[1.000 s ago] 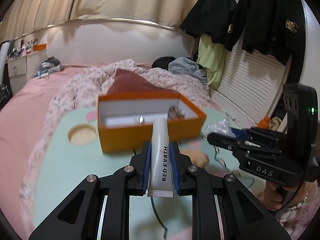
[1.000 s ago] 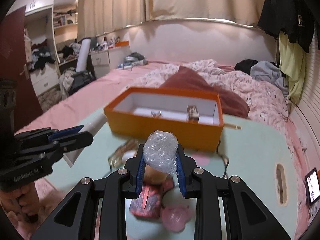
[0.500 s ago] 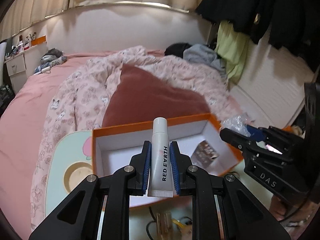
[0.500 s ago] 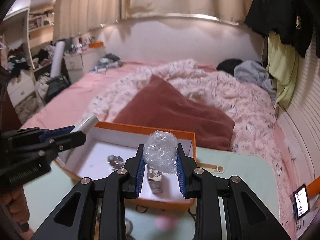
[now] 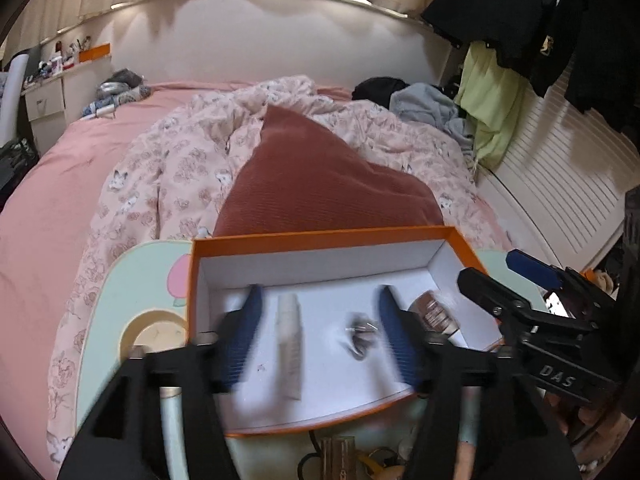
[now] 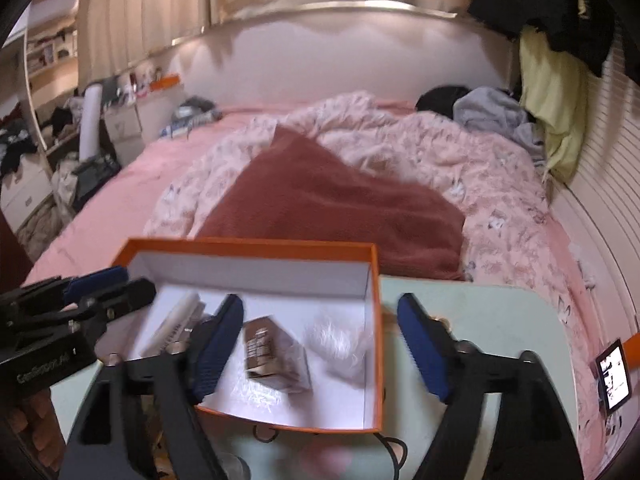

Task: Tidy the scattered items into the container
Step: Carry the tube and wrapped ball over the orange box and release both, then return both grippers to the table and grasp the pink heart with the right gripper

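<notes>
An orange box (image 5: 320, 237) (image 6: 374, 320) with a white inside stands on a mint green table (image 5: 136, 276) (image 6: 492, 312). My left gripper (image 5: 318, 328) hangs over it, its jaws opening. The white tube (image 5: 290, 344) (image 6: 176, 322), blurred, is free between them inside the box. My right gripper (image 6: 320, 340) is over the box too, jaws opening. The crumpled clear plastic wad (image 6: 340, 340), blurred, drops free between its fingers. A small brown packet (image 5: 436, 312) (image 6: 266, 354) and a small metal piece (image 5: 360, 334) lie in the box.
The table stands on a pink bed with a flowered quilt (image 5: 172, 168) and a dark red blanket (image 6: 332, 208). Cables and small items (image 5: 360, 456) lie on the table in front of the box. A phone (image 6: 614, 376) lies at the right. Clothes (image 5: 492, 120) hang on the right wall.
Both grippers moved forward over the box, then opened. The white tube left the left gripper and the plastic wad left the right one; both are now inside the box.
</notes>
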Motion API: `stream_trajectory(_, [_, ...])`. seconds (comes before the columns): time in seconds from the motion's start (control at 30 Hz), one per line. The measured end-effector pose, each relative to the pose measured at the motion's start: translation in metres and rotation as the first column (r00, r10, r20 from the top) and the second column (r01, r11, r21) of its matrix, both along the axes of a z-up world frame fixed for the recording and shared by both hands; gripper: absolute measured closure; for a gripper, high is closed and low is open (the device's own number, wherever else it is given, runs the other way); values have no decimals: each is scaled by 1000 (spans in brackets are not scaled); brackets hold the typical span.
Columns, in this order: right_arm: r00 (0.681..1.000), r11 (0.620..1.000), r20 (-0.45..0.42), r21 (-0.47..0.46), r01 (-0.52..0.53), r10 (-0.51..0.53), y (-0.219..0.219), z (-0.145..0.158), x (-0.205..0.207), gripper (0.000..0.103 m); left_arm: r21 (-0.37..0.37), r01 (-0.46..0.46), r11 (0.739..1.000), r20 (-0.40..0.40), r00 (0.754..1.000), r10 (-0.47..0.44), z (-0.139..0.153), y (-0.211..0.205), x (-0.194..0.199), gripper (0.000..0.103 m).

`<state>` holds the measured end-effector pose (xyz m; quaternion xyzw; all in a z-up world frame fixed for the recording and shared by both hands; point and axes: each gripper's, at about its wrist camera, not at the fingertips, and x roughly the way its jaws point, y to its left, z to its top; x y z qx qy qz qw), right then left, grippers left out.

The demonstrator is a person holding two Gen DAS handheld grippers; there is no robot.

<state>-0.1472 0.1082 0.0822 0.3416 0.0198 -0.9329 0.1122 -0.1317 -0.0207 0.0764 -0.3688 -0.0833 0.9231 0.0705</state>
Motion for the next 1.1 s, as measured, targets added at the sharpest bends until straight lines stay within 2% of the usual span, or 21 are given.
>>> stream_trajectory(0.13, [1000,1000,-22,-27,-16,15,5,11,7,21,13,-6,1000,-17,1000,6,9,-2,8,27])
stream_trajectory(0.37, [999,997,-16,-69,-45,44,9,25,33,21,120,23,992,27,999,-26,20,-10,31,27])
stream_trajectory(0.43, [999,997,-20,-54,-51,50,10,31,51,21,128,33,991,34,999,-38,25,-9,48,27])
stream_trajectory(0.53, [998,997,-15,-26,-68,67,10,33,85,16,89,44,995,45,998,-48,25,-4,75,26])
stream_trajectory(0.6, [997,997,-3,-11,-80,80,13,27,110,11,61,55,997,66,996,-58,17,1,95,26])
stream_trajectory(0.83, [995,999,87,-15,-46,47,42,-27,170,10,70,11,997,134,991,-21,-40,-5,158,26])
stream_trajectory(0.97, [987,995,155,-94,-28,42,52,-45,182,10,37,-17,999,185,983,9,-62,-13,167,26])
stream_trajectory(1.1, [988,999,157,-32,-9,14,44,-50,187,10,6,-18,1000,172,985,17,-62,-9,166,26])
